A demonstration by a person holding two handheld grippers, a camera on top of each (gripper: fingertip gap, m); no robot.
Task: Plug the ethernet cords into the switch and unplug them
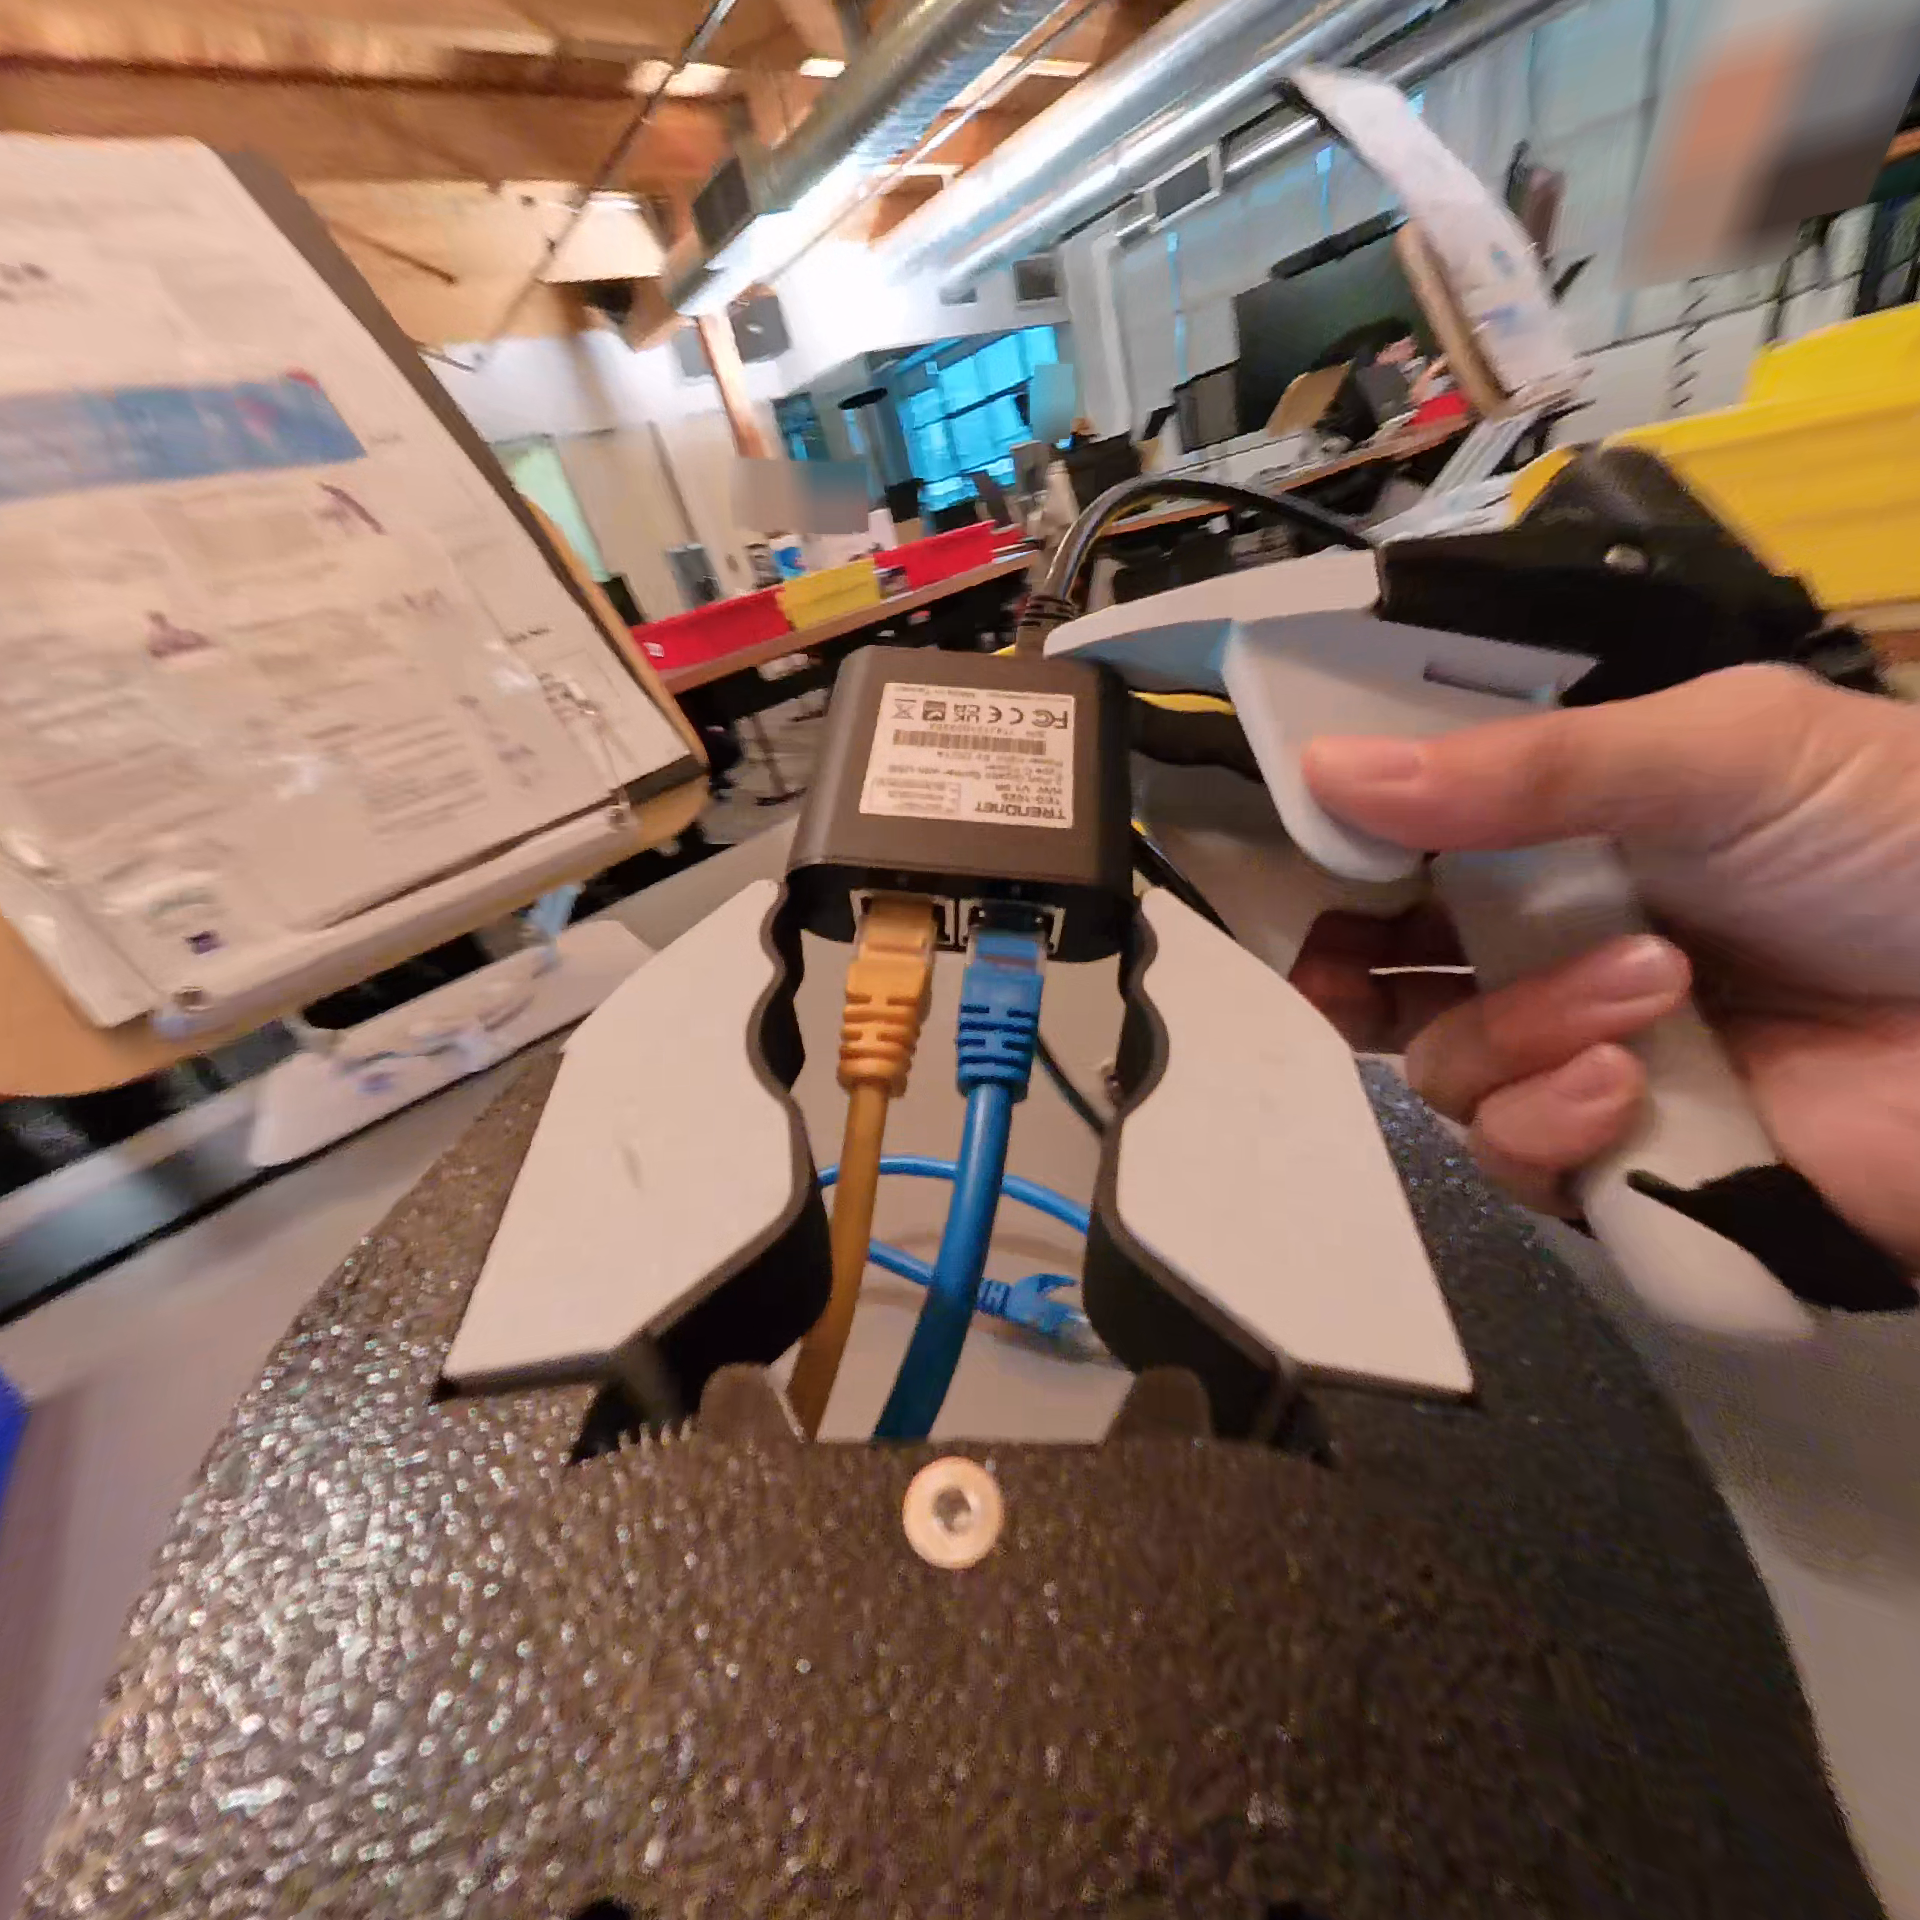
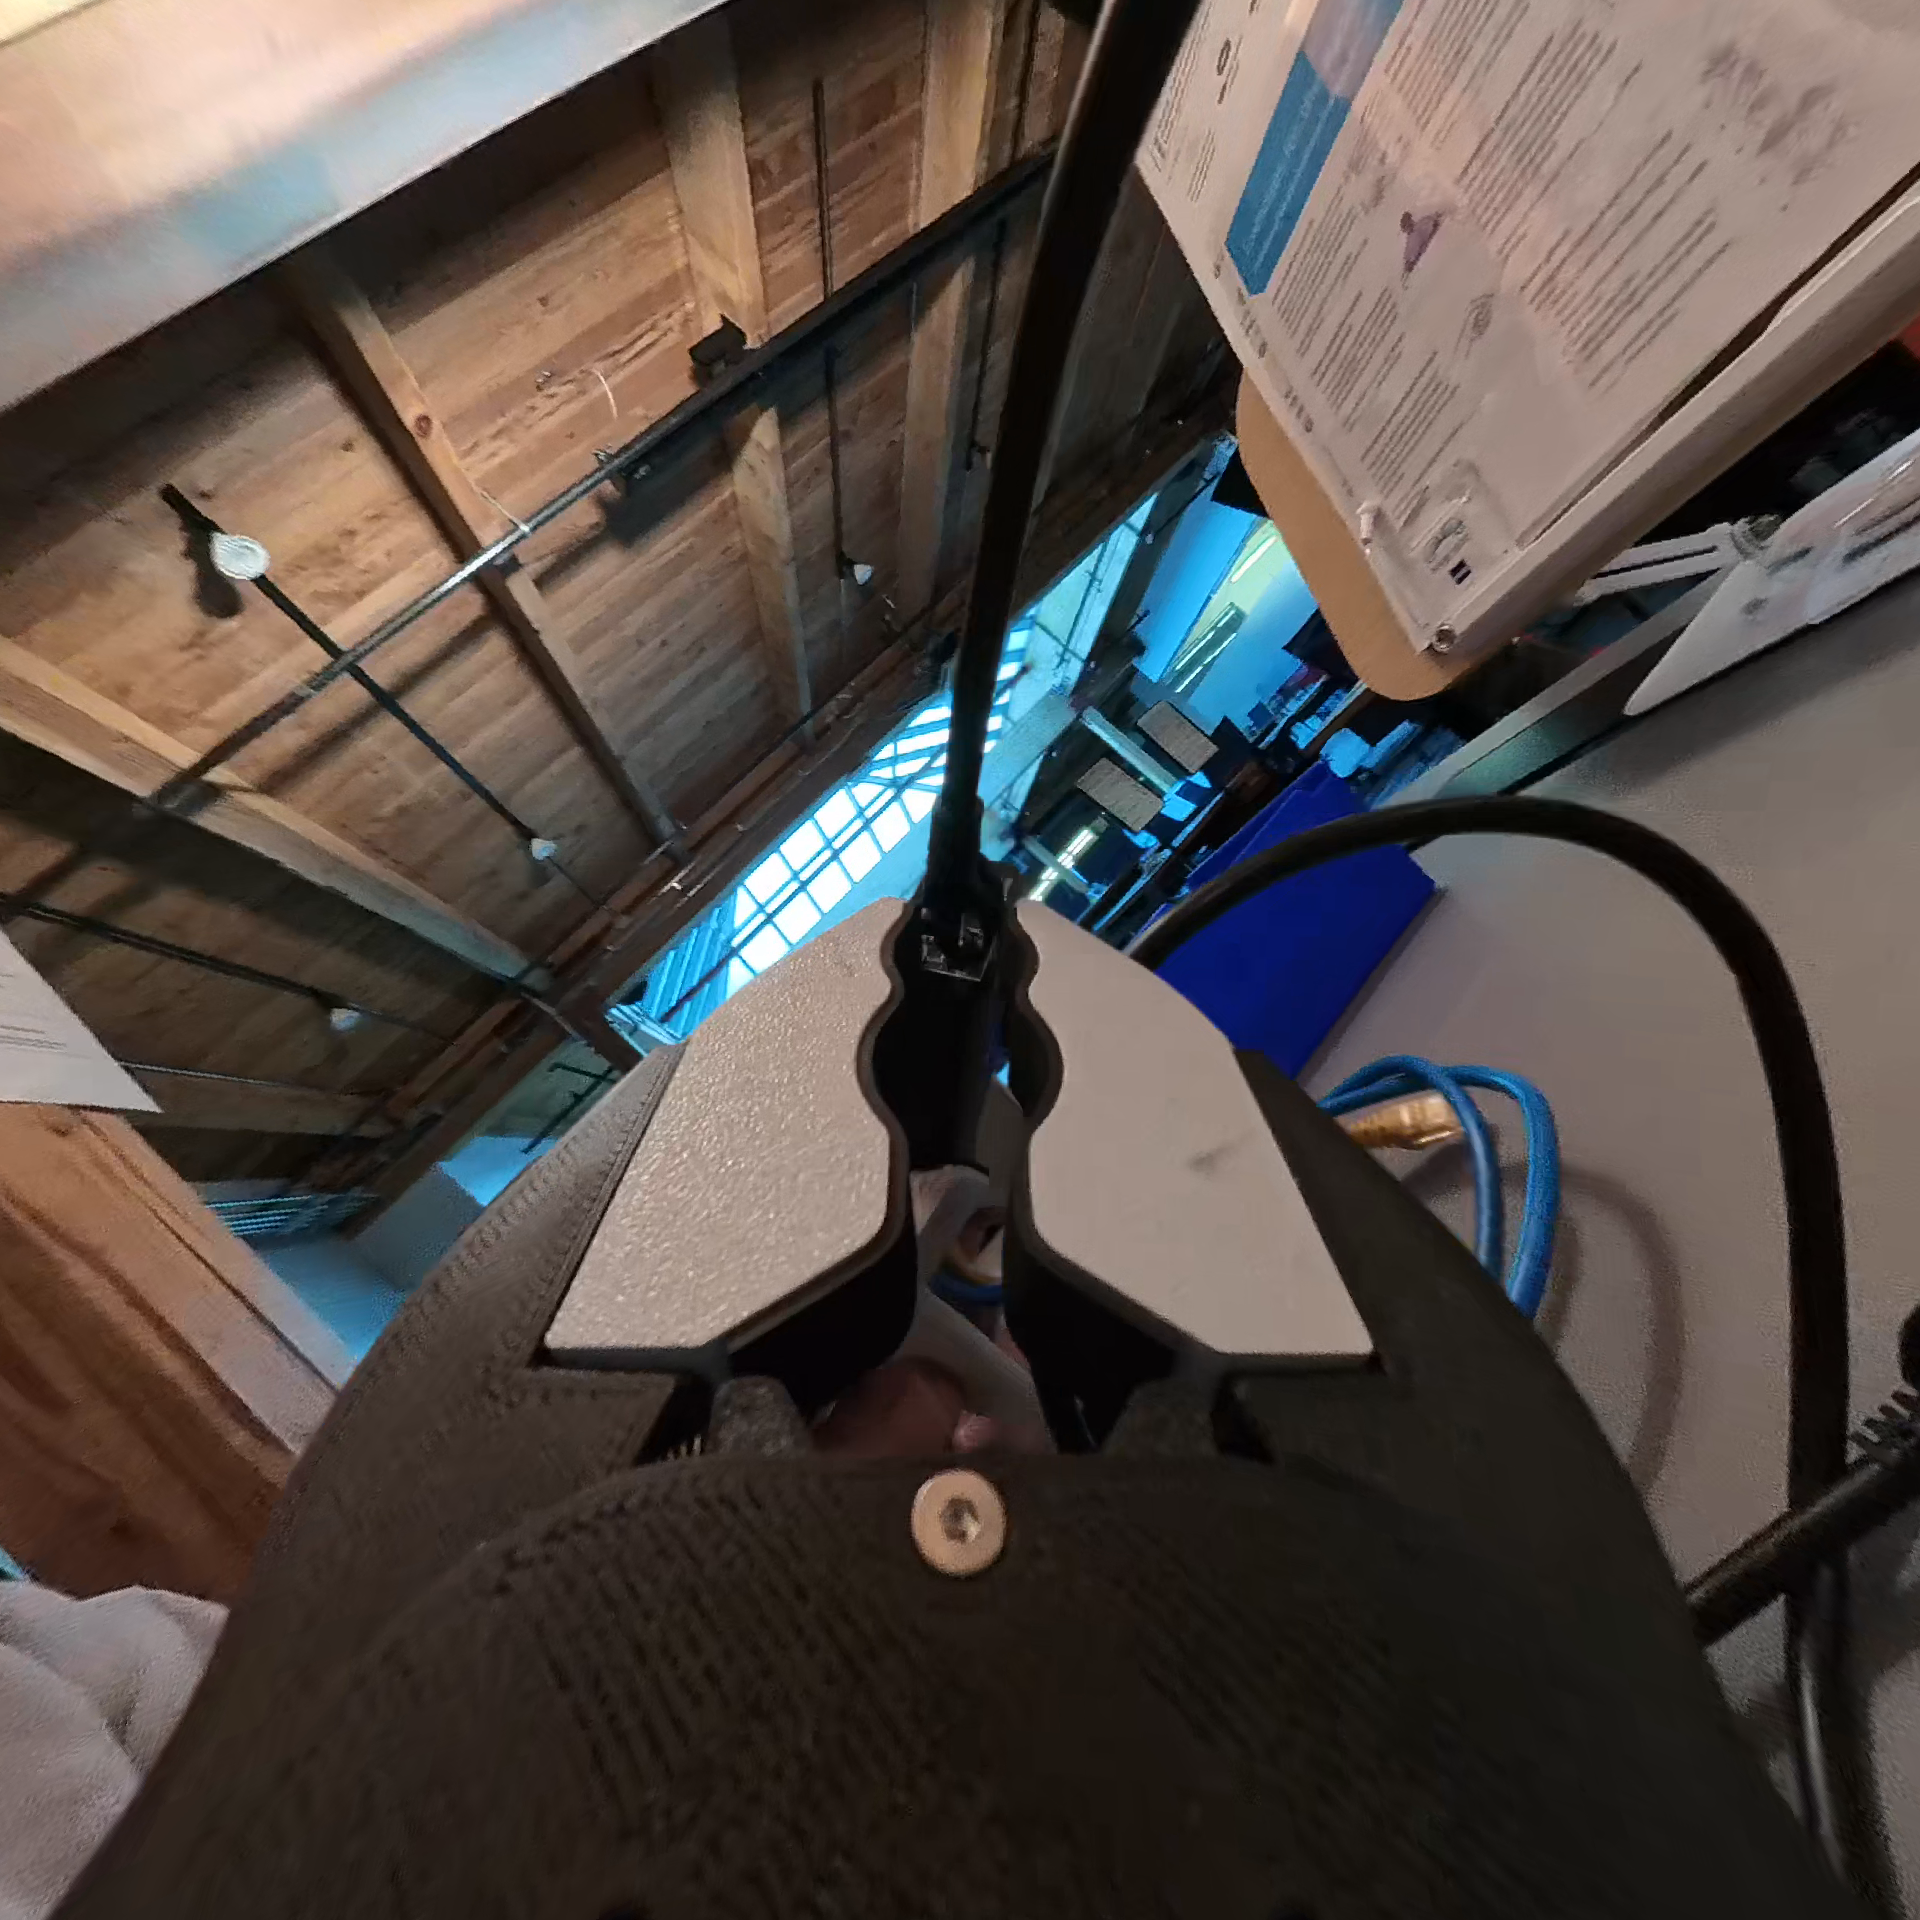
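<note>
A small black switch (image 1: pixel 966 769) with a white label is lifted off the table. My left gripper (image 1: pixel 958 914) is shut on its near end, one fingertip on each side. A yellow cord (image 1: pixel 883 997) and a blue cord (image 1: pixel 992 1018) are plugged into its two near ports and hang down between my fingers. A black cord (image 1: pixel 1049 592) leaves the switch's far end. My right gripper (image 2: pixel 956 940) is shut on the black cord's plug (image 2: pixel 954 951); it also shows in the left wrist view (image 1: pixel 1226 634), held by a hand (image 1: pixel 1662 935).
A board with a printed sheet (image 1: pixel 260 582) leans at the left and shows in the right wrist view (image 2: pixel 1558 260). Loose blue cord (image 2: pixel 1496 1174) coils on the grey table (image 2: pixel 1662 987), with a blue bin (image 2: pixel 1288 966) behind. A yellow bin (image 1: pixel 1818 468) is at far right. About 5 cm separates my left fingertips from my right.
</note>
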